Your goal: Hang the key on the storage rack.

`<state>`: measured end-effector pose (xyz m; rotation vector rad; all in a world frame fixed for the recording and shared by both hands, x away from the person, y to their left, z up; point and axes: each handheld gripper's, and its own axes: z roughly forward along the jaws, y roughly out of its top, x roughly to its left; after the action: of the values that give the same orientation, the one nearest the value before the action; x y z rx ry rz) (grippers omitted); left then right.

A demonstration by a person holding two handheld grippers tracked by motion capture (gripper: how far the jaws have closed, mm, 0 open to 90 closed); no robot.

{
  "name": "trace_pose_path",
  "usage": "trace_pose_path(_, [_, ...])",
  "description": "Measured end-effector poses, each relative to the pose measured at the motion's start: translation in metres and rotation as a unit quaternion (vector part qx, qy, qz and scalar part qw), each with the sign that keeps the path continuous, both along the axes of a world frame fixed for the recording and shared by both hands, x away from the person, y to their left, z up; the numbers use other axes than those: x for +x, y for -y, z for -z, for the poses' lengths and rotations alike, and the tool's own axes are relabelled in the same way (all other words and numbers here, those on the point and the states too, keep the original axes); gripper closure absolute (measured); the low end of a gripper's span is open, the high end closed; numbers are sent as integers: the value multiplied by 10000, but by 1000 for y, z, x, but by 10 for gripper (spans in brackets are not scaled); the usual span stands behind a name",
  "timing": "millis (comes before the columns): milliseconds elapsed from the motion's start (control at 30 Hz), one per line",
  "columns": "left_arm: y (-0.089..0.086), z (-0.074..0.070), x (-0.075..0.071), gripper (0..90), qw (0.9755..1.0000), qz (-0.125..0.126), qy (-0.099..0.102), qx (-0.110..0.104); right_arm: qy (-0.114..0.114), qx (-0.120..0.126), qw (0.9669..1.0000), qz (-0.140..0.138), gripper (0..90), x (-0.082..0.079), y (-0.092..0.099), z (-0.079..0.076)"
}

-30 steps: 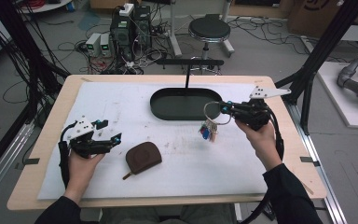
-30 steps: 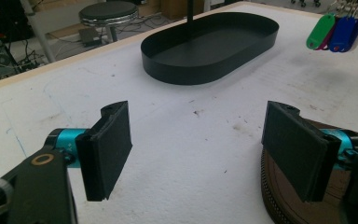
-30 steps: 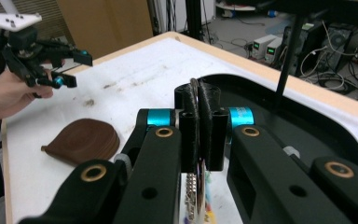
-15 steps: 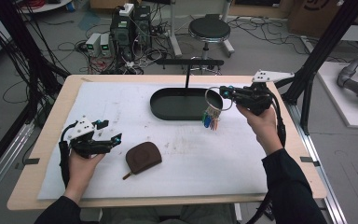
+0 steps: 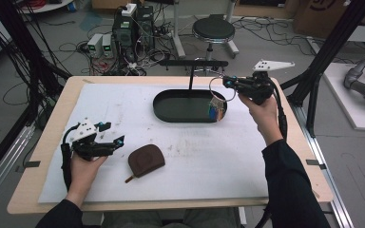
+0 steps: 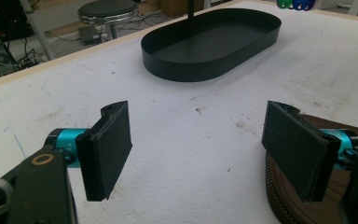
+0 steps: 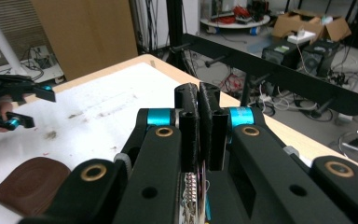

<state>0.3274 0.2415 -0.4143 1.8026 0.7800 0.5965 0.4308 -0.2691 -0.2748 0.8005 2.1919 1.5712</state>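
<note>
My right gripper point(image 5: 228, 81) is raised over the right end of the black oval tray point(image 5: 185, 117), shut on a key ring point(image 5: 217, 88). Coloured tags point(image 5: 216, 110) dangle from it just above the tray. In the right gripper view the jaws point(image 7: 199, 100) are pressed together with the ring's bead chain point(image 7: 193, 186) below them. The stand's black hook bar point(image 7: 284, 74) runs close ahead. My left gripper point(image 5: 114, 133) rests open near the table's front left, next to a brown pouch point(image 5: 145, 160). Nothing lies between its pads point(image 6: 107, 149), and the pouch point(image 6: 284, 210) sits under the right one.
The tray point(image 6: 205, 70) has an upright post point(image 5: 190, 76) topped by a crossbar point(image 5: 193, 62) at the back. A white mat point(image 5: 195, 156) covers the wooden table. A stool point(image 5: 214, 31), cables and electronics stand on the floor behind.
My right gripper has lifted the key ring and carried it back and to the right, from over the mat to above the tray's right end. The left gripper stayed put.
</note>
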Motion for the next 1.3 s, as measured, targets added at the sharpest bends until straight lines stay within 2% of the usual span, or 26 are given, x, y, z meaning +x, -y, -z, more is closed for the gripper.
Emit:
trace_pose_path(167, [1, 0, 1, 240, 10000, 17, -12, 23, 97, 28, 9998, 151, 875, 11, -3, -1])
trace_pose_path(600, [-2, 1, -1, 239, 10000, 28, -9, -4, 15, -127, 9984, 557, 875, 38, -5, 6])
trace_pose_path(700, [-3, 2, -2, 239, 10000, 19, -11, -27, -110, -80, 9969, 769, 876, 47, -3, 6])
trace_pose_path(767, [-3, 2, -2, 239, 10000, 23, -16, -8, -42, -93, 9963, 855, 875, 50, -3, 6])
trace_pose_path(1067, [-5, 3, -2, 239, 10000, -2, -16, -36, -219, -91, 9946, 1006, 876, 64, -1, 18])
trace_pose_path(1300, [-6, 4, -2, 240, 10000, -10, -30, -32, -251, -143, 9935, 1105, 875, 71, -1, 24])
